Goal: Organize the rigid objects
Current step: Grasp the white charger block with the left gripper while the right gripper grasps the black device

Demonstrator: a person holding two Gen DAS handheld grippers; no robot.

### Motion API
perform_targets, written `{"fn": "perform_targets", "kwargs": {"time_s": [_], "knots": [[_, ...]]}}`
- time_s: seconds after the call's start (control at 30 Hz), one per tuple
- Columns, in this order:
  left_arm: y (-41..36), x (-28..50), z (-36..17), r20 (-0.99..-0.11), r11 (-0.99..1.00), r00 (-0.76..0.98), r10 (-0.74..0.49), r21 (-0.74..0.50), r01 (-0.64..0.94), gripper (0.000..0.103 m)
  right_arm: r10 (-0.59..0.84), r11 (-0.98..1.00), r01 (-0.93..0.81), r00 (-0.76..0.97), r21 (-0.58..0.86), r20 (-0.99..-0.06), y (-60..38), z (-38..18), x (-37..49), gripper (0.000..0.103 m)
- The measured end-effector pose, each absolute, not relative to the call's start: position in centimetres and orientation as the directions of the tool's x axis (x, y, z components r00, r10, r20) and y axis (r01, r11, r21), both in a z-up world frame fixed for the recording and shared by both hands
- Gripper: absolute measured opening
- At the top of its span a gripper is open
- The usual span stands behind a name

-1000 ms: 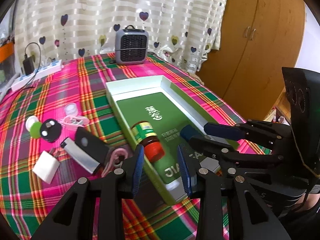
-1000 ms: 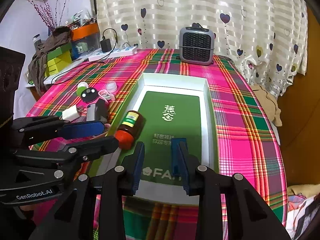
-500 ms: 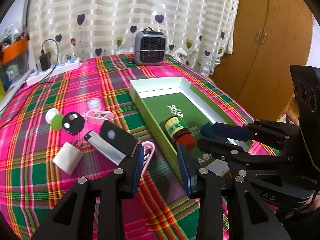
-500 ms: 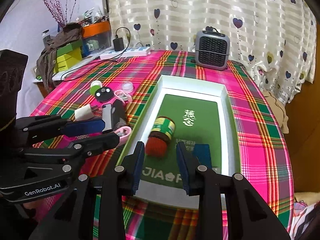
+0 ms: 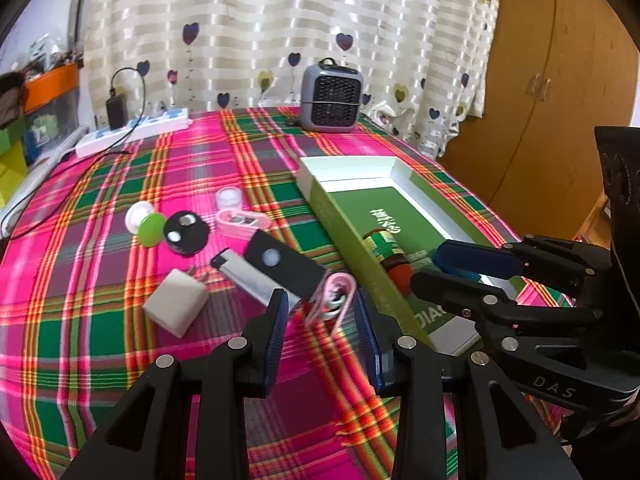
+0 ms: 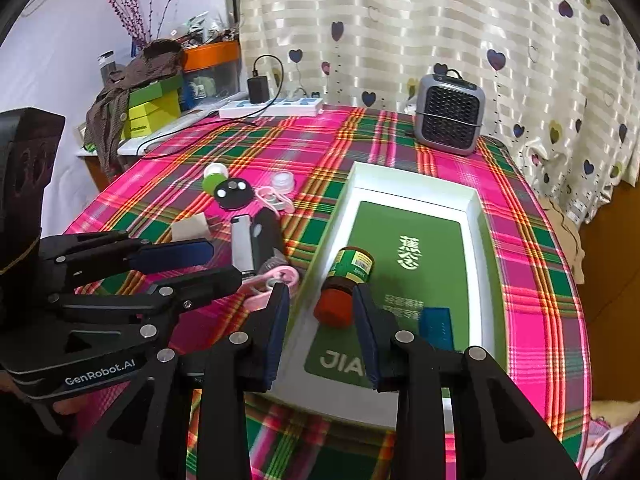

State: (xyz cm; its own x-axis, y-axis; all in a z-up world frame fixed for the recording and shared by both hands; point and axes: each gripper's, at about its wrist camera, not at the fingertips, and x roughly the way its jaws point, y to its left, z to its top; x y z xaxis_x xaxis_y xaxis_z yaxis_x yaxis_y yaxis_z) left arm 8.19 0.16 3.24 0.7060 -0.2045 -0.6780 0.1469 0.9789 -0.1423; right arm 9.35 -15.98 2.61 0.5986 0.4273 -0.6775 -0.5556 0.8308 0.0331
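A white-rimmed green box (image 6: pixel 472 216) lies on the plaid table and holds a red-capped jar (image 6: pixel 346 286) and a small blue block (image 6: pixel 436 326). The box also shows in the left wrist view (image 5: pixel 352 168), with the jar (image 5: pixel 386 252) inside. Left of the box lie a pink carabiner (image 5: pixel 332 300), a black case (image 5: pixel 280 262), a silver lighter (image 5: pixel 248 276) and a white cube (image 5: pixel 176 304). My left gripper (image 5: pixel 324 340) is open and empty just in front of the carabiner. My right gripper (image 6: pixel 320 328) is open and empty over the box's near left edge, in front of the jar.
A black disc (image 5: pixel 186 232), a green-white cap (image 5: pixel 146 224), a pink clip (image 5: pixel 240 220) and a clear cap (image 5: pixel 229 199) lie further left. A grey heater (image 5: pixel 331 96) and a power strip (image 5: pixel 134 136) stand at the back. A wooden wardrobe (image 5: pixel 560 80) is at the right.
Both grippers have drawn back toward me and shifted left. The left gripper now faces the pink carabiner instead of the jar. The right gripper has backed away from the blue block, which stays in the box.
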Motion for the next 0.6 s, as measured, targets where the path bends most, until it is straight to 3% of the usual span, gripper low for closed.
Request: {"fn": "perform_targets", "kwargs": {"time_s": [0.6], "knots": [[5.4, 8.4, 2.3, -0.685, 0.989, 0.72, -0.115, -0.148, 0.018, 0.033, 0.469, 0.79, -0.611, 0.559, 0.043, -0.683, -13.4, 2.0, 9.1, 0.034]]}}
